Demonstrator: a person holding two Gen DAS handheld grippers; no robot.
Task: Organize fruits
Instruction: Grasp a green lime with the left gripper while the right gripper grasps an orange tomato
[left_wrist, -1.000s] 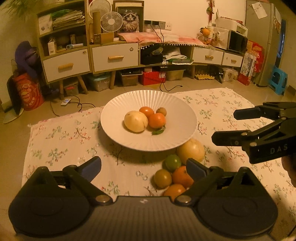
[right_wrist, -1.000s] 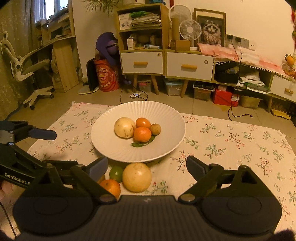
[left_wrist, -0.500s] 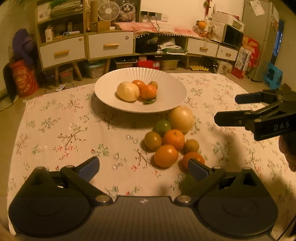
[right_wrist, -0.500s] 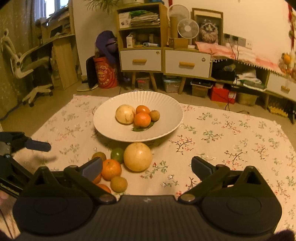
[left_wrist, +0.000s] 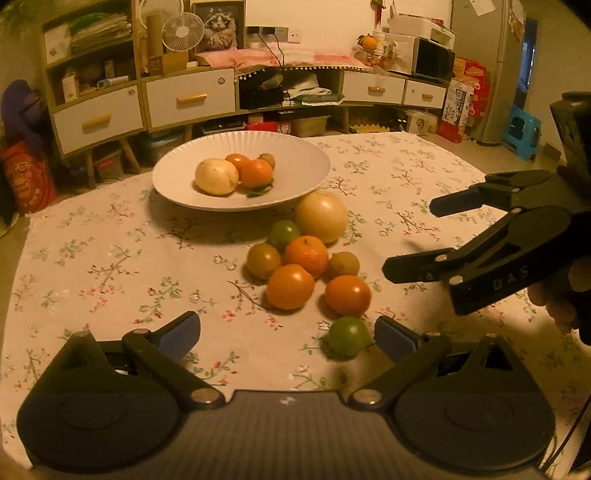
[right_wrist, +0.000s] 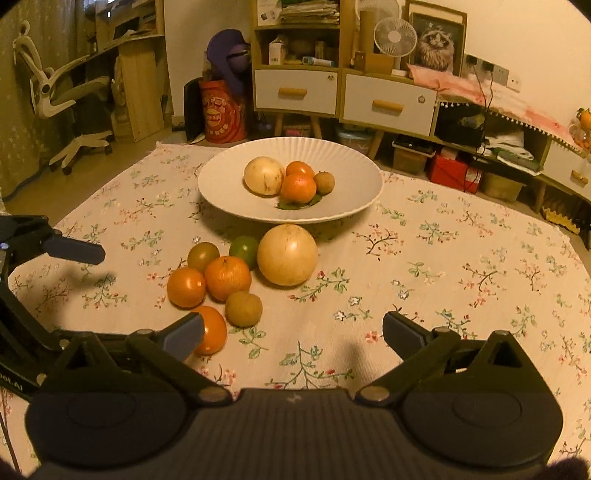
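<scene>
A white fluted plate (left_wrist: 303, 162) (right_wrist: 351, 170) on the floral cloth holds a pale round fruit (left_wrist: 216, 176), two oranges and a small brown fruit. In front of it lies a cluster of loose fruit: a large pale fruit (left_wrist: 320, 216) (right_wrist: 287, 254), several oranges (left_wrist: 306, 254) (right_wrist: 227, 277), green ones (left_wrist: 282, 233) and small brown ones (right_wrist: 243, 308). A green fruit (left_wrist: 347, 335) lies by my left gripper's right finger. My left gripper (left_wrist: 286, 338) is open and empty. My right gripper (right_wrist: 293, 338) is open and empty, to the right of the cluster (left_wrist: 406, 240).
The floral cloth (right_wrist: 461, 266) covers the floor. Behind it stand white drawers and shelves (left_wrist: 184, 99) (right_wrist: 384, 101), storage boxes, a red drum (right_wrist: 221, 114) and an office chair (right_wrist: 70, 103) at far left.
Both grippers have pulled back and risen from the plate. The whole fruit cluster has come into view. Both stay open.
</scene>
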